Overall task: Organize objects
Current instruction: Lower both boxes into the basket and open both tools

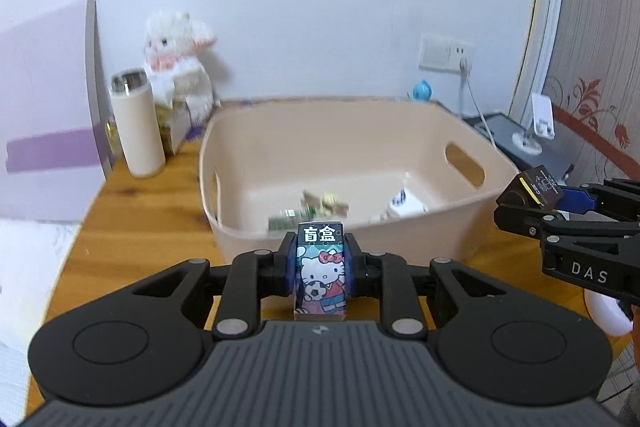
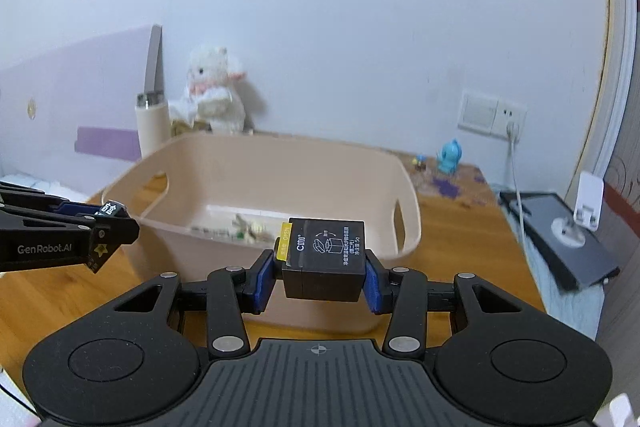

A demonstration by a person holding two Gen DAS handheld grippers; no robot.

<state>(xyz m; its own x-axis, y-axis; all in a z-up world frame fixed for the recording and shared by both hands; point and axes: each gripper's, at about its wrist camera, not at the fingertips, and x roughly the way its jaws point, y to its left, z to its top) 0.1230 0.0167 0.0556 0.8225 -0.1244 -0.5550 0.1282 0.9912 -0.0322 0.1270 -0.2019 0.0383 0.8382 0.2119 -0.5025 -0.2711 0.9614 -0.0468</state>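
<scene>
My left gripper [image 1: 320, 269] is shut on a small Hello Kitty blind box [image 1: 320, 267], held just in front of the near wall of a beige plastic bin [image 1: 400, 231]. My right gripper [image 2: 318, 273] is shut on a black box with a yellow tab [image 2: 324, 259], held in front of the bin [image 2: 408, 223] near its front right corner. Each gripper shows in the other's view, the right one [image 1: 538, 189] with its black box [image 1: 540, 187], the left one [image 2: 110, 215] with its box end [image 2: 111, 207]. Several small items [image 1: 320, 209] lie in the bin.
The wooden table [image 1: 132, 219] holds a cream thermos [image 1: 136, 123], a white plush toy [image 1: 176, 59] on a box, and a blue figurine [image 2: 450, 155] at the back. A grey device [image 2: 560, 239] with a white stand and a cable lies right. Wall behind.
</scene>
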